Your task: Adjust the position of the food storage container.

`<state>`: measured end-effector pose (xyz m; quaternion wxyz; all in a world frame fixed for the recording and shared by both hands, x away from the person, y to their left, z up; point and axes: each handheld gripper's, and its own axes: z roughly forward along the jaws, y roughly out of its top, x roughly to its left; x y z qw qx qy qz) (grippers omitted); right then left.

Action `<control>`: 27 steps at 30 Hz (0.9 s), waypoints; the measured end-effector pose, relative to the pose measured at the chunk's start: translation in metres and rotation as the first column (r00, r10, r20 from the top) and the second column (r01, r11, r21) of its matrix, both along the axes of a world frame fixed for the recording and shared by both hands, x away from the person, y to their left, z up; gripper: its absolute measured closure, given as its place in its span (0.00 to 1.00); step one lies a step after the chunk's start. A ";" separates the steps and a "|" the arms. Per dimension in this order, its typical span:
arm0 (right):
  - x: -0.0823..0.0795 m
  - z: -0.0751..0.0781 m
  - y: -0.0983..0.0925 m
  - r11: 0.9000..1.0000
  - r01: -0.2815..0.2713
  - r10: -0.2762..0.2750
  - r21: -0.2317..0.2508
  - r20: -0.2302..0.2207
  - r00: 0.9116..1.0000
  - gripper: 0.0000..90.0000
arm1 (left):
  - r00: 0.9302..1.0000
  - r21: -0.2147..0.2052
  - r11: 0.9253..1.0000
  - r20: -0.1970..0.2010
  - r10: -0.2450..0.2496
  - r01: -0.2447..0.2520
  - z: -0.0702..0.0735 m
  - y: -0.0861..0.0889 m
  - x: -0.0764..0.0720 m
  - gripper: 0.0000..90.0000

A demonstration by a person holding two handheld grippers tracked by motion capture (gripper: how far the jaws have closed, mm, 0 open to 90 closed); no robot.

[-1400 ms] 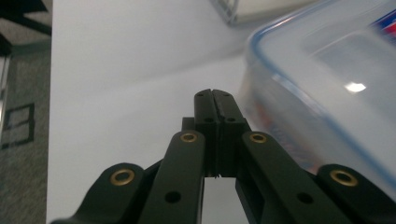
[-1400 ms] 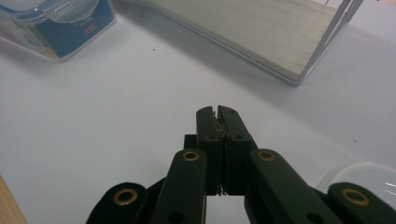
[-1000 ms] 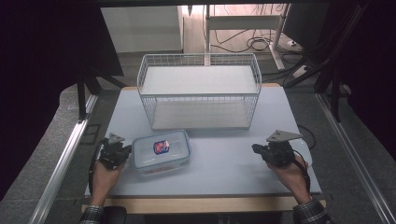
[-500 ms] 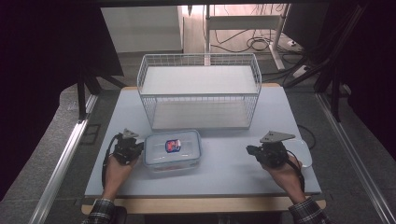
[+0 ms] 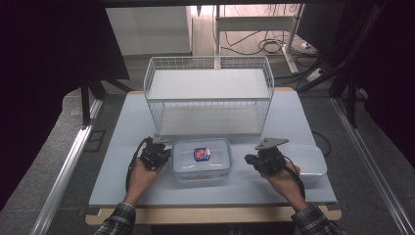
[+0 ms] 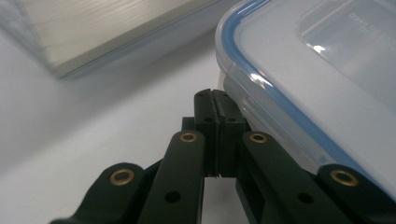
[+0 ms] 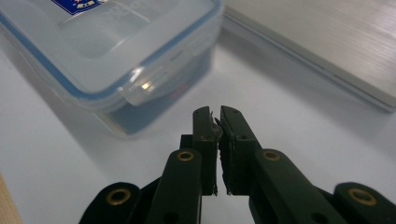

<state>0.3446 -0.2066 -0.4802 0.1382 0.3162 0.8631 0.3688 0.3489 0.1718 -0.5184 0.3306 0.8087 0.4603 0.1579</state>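
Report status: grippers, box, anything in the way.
Left gripper shut, against box end. Right gripper shut, short of the box. Wire basket behind; path open.

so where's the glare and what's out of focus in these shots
Left gripper view: bright glint on the container lid's blue rim, and the wire basket behind is soft. Right gripper view: glare on the lid's latch tab. High view: dark surround, table evenly lit.

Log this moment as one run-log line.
left gripper: jaws shut, against food container left side | right gripper: jaws nearly shut, empty, short of container | wire basket: behind | lidless tub: right
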 end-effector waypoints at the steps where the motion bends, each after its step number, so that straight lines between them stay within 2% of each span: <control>1: 0.000 -0.002 0.002 1.000 -0.001 0.001 -0.007 -0.006 1.000 0.94 | 1.000 0.004 1.000 0.002 -0.010 0.010 0.000 -0.003 0.000 1.00; 10: 0.006 -0.008 0.007 0.999 0.024 -0.025 -0.028 -0.035 0.999 0.93 | 0.998 -0.009 0.998 -0.006 -0.057 0.057 0.000 -0.026 0.005 1.00; 12: 0.006 -0.010 0.006 0.998 0.023 -0.025 -0.050 -0.037 0.999 0.94 | 0.998 0.002 0.998 -0.006 -0.067 0.067 0.000 -0.030 0.003 1.00; 15: 0.004 -0.010 0.006 0.997 0.026 -0.029 -0.068 -0.044 0.999 0.96 | 0.996 -0.010 0.996 -0.023 -0.086 0.086 0.000 -0.033 0.000 1.00; 16: 0.002 -0.010 0.007 0.995 0.025 -0.028 -0.098 -0.038 0.999 0.96 | 0.996 -0.010 0.996 -0.025 -0.089 0.088 0.000 -0.033 -0.001 1.00; 19: 0.001 -0.011 0.006 0.994 0.028 -0.031 -0.109 -0.026 0.999 0.96 | 0.995 0.017 0.995 -0.026 -0.094 0.094 0.000 -0.037 -0.005 1.00; 23: 0.002 -0.011 0.004 0.994 0.031 -0.034 -0.104 -0.027 0.999 0.94 | 0.994 0.001 0.994 -0.034 -0.105 0.105 0.001 -0.033 -0.007 0.98; 25: 0.001 -0.008 0.002 0.994 0.034 -0.035 -0.104 -0.012 0.999 0.90 | 0.994 0.010 0.994 -0.019 -0.104 0.104 0.004 -0.028 -0.012 0.94; 27: -0.001 -0.005 -0.002 0.995 0.039 -0.038 -0.096 0.005 0.999 0.87 | 0.996 0.016 0.996 0.014 -0.090 0.090 0.009 -0.019 -0.022 0.90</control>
